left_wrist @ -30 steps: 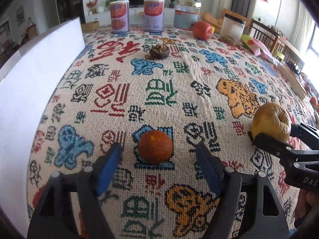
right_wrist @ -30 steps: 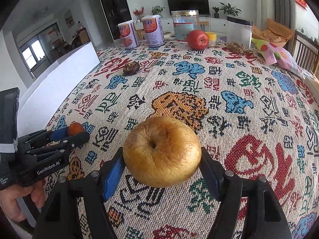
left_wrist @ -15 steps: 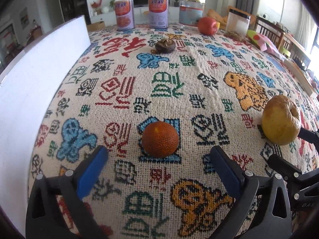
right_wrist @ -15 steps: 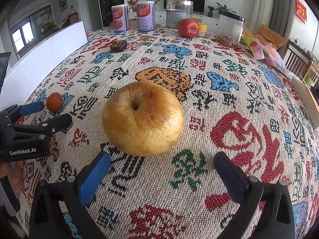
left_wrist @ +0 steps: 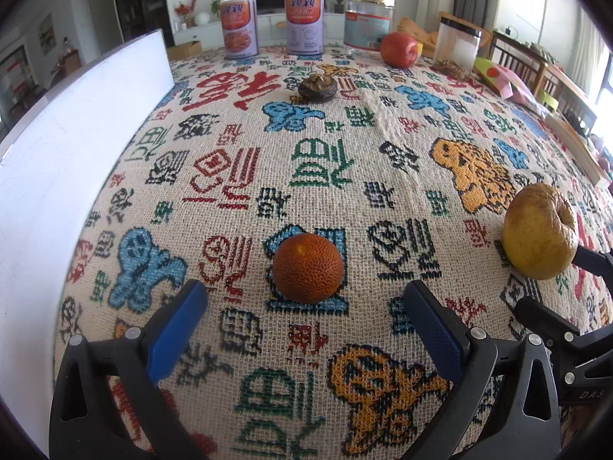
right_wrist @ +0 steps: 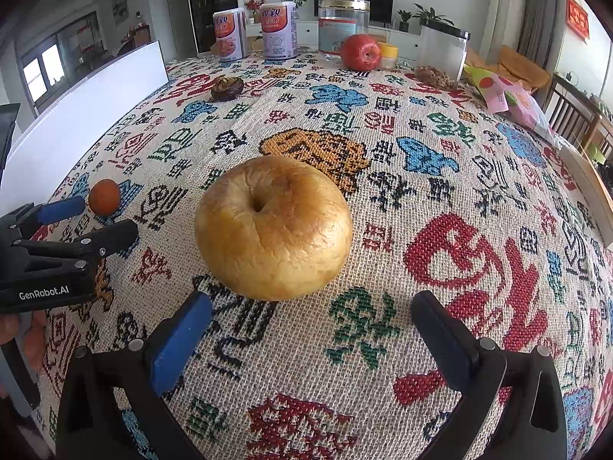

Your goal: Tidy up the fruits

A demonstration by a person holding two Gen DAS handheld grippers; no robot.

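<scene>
A small orange tangerine (left_wrist: 307, 267) lies on the patterned tablecloth (left_wrist: 325, 161) just beyond my left gripper (left_wrist: 302, 303), which is open and empty. A wrinkled yellow apple (right_wrist: 273, 227) rests on the cloth just ahead of my right gripper (right_wrist: 312, 310), which is open and empty. The apple also shows in the left wrist view (left_wrist: 539, 230), the tangerine in the right wrist view (right_wrist: 104, 196). A red apple (left_wrist: 398, 49) and a dark dried fruit (left_wrist: 318, 87) lie at the far side.
A white board (left_wrist: 76, 145) stands along the table's left edge. Two cans (left_wrist: 240, 26), a glass jar (left_wrist: 368, 19) and a clear canister (left_wrist: 458, 48) stand at the back. A snack bag (right_wrist: 509, 99) lies at the right, chairs beyond it.
Both grippers have opened and drawn back. The right gripper let go of the yellow apple, which now rests on the cloth. The tangerine stays in place.
</scene>
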